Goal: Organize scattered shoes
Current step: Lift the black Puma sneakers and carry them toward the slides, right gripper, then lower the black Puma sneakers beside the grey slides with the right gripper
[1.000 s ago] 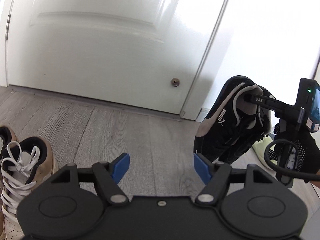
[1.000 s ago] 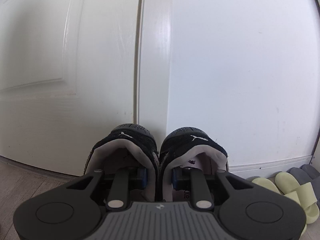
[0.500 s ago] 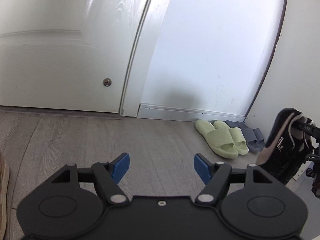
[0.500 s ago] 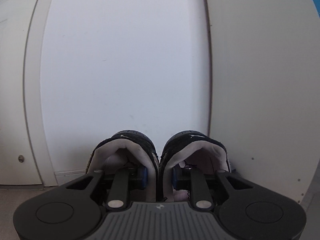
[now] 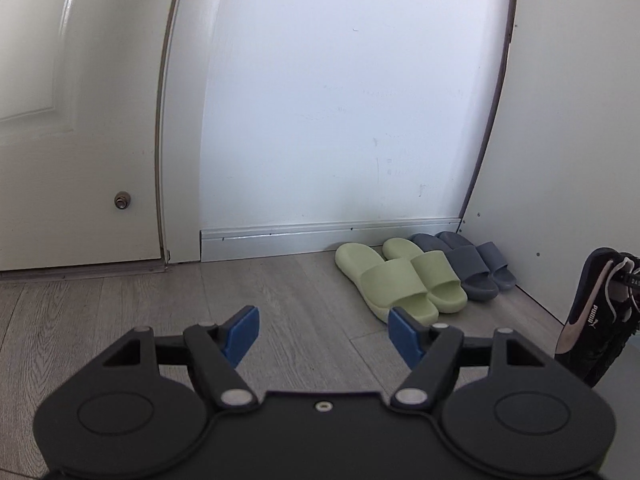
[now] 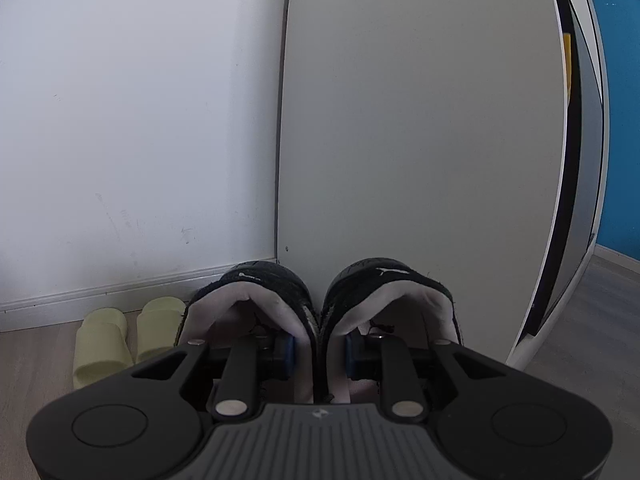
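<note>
Place: home entryway
Floor: grey wood-look planks (image 5: 120, 312)
Door: white panelled door (image 5: 72, 128), white baseboard (image 5: 320, 236)
Footwear: green slides (image 5: 396, 280) and grey slides (image 5: 472, 264) paired along wall

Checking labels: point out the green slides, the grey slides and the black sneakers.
green slides (image 5: 394, 280), left wrist view, strap of the nearer slide
grey slides (image 5: 468, 262), left wrist view, strap
black sneakers (image 6: 276, 280), right wrist view, heel collar of left shoe

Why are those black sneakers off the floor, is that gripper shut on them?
Yes: the right hand-held gripper is shut on the black sneakers, its fingers pinching their touching inner collars together.
</note>
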Available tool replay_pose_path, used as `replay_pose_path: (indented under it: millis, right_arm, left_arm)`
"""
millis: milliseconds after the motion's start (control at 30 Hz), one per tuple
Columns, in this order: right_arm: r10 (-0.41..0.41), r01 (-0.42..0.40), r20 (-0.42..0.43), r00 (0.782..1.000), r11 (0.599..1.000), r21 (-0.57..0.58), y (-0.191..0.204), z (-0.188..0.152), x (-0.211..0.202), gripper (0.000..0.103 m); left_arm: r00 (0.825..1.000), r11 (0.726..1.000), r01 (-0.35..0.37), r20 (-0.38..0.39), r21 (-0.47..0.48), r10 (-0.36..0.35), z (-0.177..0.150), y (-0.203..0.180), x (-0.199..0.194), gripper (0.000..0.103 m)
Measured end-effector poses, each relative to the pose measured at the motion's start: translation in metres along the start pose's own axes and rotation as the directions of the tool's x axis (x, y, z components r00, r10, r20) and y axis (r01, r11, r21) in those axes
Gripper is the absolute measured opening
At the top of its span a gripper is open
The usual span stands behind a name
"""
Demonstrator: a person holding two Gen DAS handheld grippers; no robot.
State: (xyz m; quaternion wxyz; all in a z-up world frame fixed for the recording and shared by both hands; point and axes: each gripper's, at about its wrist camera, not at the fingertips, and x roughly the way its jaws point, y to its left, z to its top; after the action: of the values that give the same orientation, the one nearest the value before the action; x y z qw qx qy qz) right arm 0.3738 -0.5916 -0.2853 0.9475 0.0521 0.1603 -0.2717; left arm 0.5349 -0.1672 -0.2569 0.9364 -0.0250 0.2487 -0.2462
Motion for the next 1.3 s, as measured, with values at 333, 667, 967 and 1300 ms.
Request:
replay_pose_path:
  millis: [333,667,967,1300]
  right_arm:
    - [-0.007,0.006,-0.078,0.997,1.0,-0.013,-0.033,0.0,0.059,0.025]
    - [-0.034,0.036,-0.202,0.979,0.999,0.005,-0.021,-0.001,0.179,0.026]
    - [0.012,-0.035,-0.313,0.95,0.997,-0.066,0.003,-0.025,0.247,0.027]
    - [0.085,-0.132,-0.405,0.91,0.987,-0.089,0.016,-0.033,0.265,0.028]
  left_arm:
    - [0.993,0.995,0.099,-0.06,0.017,-0.098,0.0,-0.04,0.05,0.072]
    - [0.99,0.994,0.103,-0.101,0.039,-0.099,-0.007,-0.054,0.081,0.072]
    - [0.985,0.997,0.074,-0.155,0.011,-0.071,-0.014,-0.045,0.104,0.072]
    - [0.978,0.996,0.094,-0.186,0.007,-0.091,-0.019,-0.051,0.117,0.072]
